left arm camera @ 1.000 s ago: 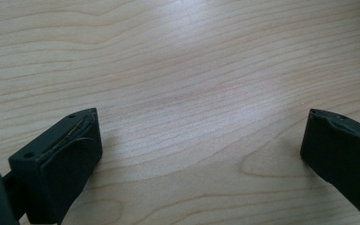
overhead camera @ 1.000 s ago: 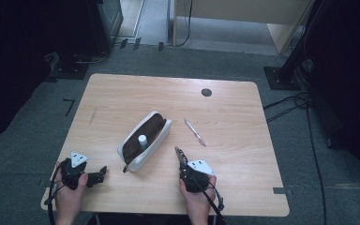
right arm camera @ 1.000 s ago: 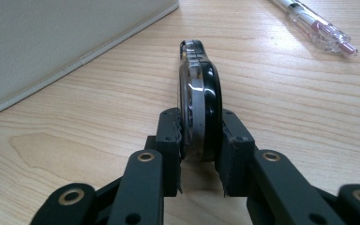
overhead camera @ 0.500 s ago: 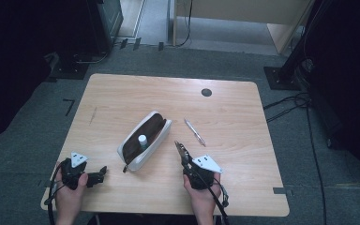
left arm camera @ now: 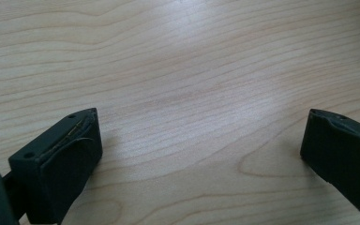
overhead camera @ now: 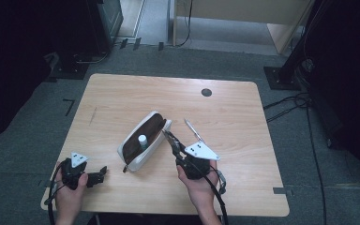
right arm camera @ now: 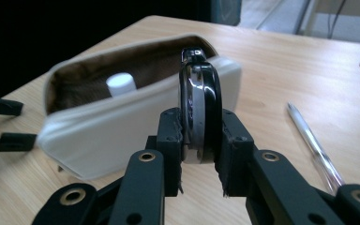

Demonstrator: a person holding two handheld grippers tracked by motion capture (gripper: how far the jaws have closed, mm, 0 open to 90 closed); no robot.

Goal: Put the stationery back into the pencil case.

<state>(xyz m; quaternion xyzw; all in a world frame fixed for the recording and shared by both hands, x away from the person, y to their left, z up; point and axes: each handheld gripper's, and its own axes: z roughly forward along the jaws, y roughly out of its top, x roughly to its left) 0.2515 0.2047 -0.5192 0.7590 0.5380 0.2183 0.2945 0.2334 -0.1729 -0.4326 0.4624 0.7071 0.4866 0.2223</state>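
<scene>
Right gripper (overhead camera: 170, 138) holds a small black-and-chrome object (right arm camera: 199, 108) just beside the open pencil case (overhead camera: 144, 140); left gripper (overhead camera: 102, 172) rests open near the lower left of the tabletop (overhead camera: 122, 98).

In the right gripper view the fingers (right arm camera: 171, 140) are clenched on the dark, rounded, chrome-edged object, which stands upright between them at the middle of the frame, in front of the white pencil case (right arm camera: 93, 126); what the object is I cannot tell. The case lies open with a brown lining and a white cap (right arm camera: 121, 84) showing inside. A silver pen (right arm camera: 314, 145) lies on the wood at the right of that frame, apart from the case. In the left gripper view the fingers (left arm camera: 61, 159) stand wide apart, released, with bare wood between them.
</scene>
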